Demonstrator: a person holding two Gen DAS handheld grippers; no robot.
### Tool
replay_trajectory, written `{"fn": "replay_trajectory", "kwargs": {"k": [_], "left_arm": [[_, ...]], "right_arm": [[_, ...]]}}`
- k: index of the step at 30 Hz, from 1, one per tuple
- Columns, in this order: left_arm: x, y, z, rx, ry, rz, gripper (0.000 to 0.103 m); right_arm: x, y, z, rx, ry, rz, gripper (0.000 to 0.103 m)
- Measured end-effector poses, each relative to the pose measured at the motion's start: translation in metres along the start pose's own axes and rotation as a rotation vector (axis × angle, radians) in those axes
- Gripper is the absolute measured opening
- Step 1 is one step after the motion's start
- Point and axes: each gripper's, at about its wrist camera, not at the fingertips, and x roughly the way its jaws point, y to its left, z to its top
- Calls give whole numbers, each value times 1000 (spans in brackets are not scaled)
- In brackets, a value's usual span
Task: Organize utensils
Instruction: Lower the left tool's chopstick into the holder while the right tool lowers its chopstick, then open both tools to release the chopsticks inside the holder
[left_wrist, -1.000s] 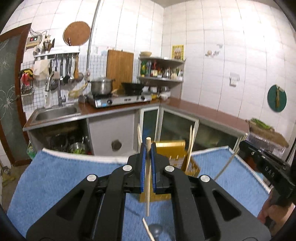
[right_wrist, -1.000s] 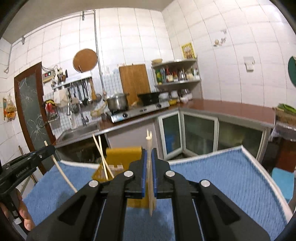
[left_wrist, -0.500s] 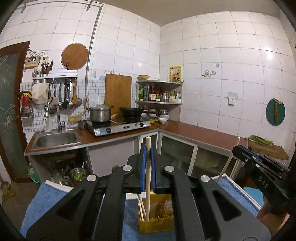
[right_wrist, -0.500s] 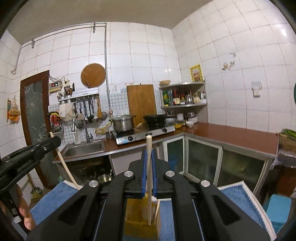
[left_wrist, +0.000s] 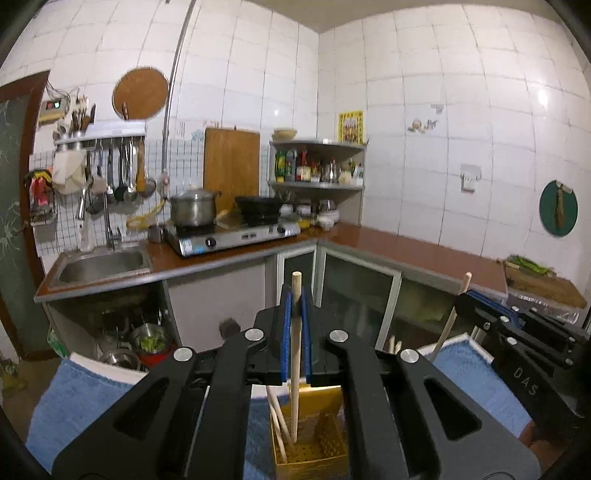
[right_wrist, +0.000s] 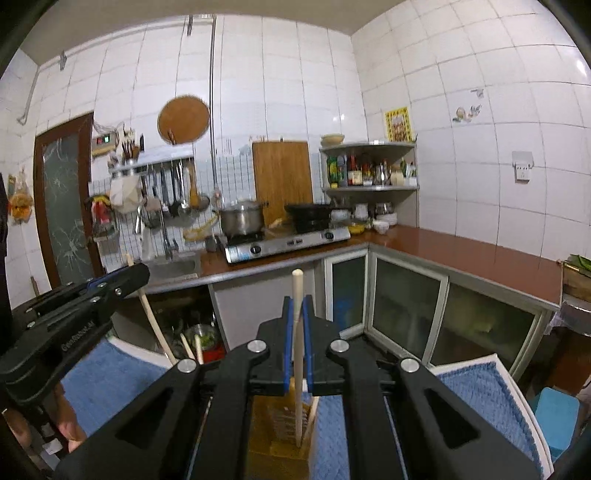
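Here the left gripper (left_wrist: 294, 334), black with blue pads, is clamped on a pale wooden chopstick (left_wrist: 295, 354) that stands nearly upright between its jaws. The stick's top pokes above the pads, and its lower end reaches down inside the yellow perforated plastic utensil holder (left_wrist: 314, 443), where two more chopsticks (left_wrist: 277, 421) lean. The right gripper (right_wrist: 296, 341) is likewise closed tight on a second light wooden chopstick (right_wrist: 297, 354), also upright, its lower tip down within the same yellow holder. Each gripper shows in the other's view, at the edge, with its stick slanting down toward the holder. The holder stands on a blue towel-covered surface (left_wrist: 77, 398) facing a brown kitchen counter (left_wrist: 406, 247).
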Motion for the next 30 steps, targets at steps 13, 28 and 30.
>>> {"fn": "replay_trajectory", "kwargs": {"k": [13,28,30], "left_arm": [[59,17,-78,-4,177,25,5],[18,36,-98,-7,205,59,83],[6,45,-103,-22,230,64,88]], "right_arm": [[48,-11,-75,17,143,20,5],[25,-10,-88,25,187,34,20],[14,-8,-92,21,188,13,54]]}}
